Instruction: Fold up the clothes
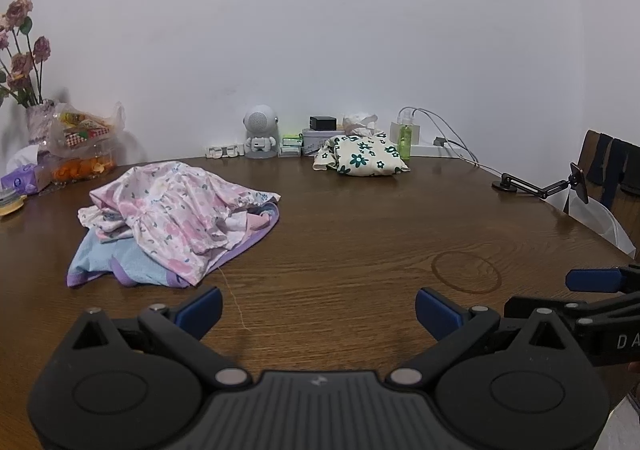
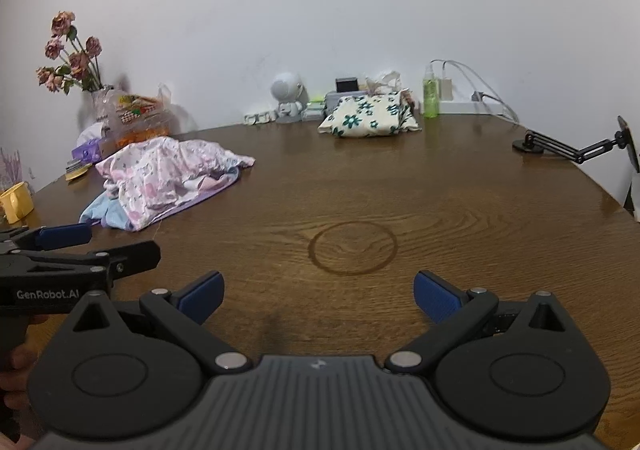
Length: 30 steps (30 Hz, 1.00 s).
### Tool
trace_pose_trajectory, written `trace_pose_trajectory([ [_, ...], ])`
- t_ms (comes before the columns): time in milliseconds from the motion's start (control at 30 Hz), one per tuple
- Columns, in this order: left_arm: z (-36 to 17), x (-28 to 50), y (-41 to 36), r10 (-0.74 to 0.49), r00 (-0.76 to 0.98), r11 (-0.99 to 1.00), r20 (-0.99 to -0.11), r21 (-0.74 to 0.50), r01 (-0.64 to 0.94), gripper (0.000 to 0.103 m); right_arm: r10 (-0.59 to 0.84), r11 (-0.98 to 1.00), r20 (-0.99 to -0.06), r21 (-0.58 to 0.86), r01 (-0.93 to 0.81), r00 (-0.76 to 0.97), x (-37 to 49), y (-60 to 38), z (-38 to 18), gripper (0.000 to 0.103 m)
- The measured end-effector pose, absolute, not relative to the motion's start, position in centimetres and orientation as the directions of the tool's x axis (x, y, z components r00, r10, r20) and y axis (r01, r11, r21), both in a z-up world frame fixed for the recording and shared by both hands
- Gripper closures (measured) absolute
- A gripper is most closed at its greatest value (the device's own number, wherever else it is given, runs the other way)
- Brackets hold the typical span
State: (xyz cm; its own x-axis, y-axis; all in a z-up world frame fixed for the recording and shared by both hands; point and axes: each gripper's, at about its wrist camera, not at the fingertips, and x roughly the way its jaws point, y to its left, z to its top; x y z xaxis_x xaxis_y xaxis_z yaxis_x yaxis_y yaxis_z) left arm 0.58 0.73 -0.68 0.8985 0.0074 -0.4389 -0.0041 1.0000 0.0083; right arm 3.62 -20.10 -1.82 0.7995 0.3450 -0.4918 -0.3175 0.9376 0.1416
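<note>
Pink floral garment (image 1: 176, 209) heaped on a blue one (image 1: 120, 262) lies ahead-left toward the table's (image 1: 360, 234) left edge; my left gripper (image 1: 318, 308) is nearer, right gripper (image 2: 318, 296) farther, both spread wide, empty.

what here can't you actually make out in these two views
- Blue garment: mostly buried under the pink floral garment in both views, so its type is unclear.
- Chair: cut off by the right edge in the left wrist view.
- Yellow mug: cut by the left edge in the right wrist view.
- Small white items by the wall: too small to identify.
</note>
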Motion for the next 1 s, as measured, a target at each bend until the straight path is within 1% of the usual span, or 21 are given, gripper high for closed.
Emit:
trace_pose_trajectory([
  [267,-0.6,1.7,3.8,0.03,0.884,0.998,-0.466,-0.03,-0.049,0.0,0.367,0.924,-0.527,0.112,-0.365,0.767,4.9,-18.3,-1.3,0.0],
  [433,0.5,2.5,8.3,0.074,0.891,0.99,-0.447,-0.077,-0.121,0.0,0.412,0.895,-0.554,0.099,-0.435,0.723,7.3,-16.0,0.4,0.0],
  [533,1.5,2.7,11.3,0.13,0.9,0.982,-0.416,-0.072,-0.175,0.0,0.451,0.864,-0.574,0.09,-0.495,0.683,9.4,-13.7,1.7,0.0],
  [767,2.5,5.1,18.7,0.221,0.881,0.959,-0.419,-0.07,-0.274,0.0,0.481,0.775,-0.574,-0.074,-0.628,0.662,13.8,-5.3,4.6,0.0],
  [867,2.6,6.6,21.0,0.24,0.874,0.958,-0.423,-0.041,-0.283,0.0,0.441,0.746,-0.585,-0.183,-0.641,0.681,15.9,-0.6,4.3,0.001],
  [933,2.5,7.8,21.9,0.254,0.865,0.961,-0.433,0.013,-0.276,0.0,0.446,0.727,-0.6,-0.189,-0.66,0.664,17.4,2.0,3.7,0.001],
  [967,2.3,8.5,22.2,0.263,0.858,0.961,-0.441,0.04,-0.273,0.0,0.451,0.717,-0.609,-0.187,-0.671,0.652,18.1,3.2,3.4,0.004],
  [1000,2.1,9.0,22.5,0.27,0.851,0.961,-0.45,0.063,-0.271,0.001,0.466,0.703,-0.624,-0.169,-0.69,0.627,18.6,4.0,3.0,0.008],
])
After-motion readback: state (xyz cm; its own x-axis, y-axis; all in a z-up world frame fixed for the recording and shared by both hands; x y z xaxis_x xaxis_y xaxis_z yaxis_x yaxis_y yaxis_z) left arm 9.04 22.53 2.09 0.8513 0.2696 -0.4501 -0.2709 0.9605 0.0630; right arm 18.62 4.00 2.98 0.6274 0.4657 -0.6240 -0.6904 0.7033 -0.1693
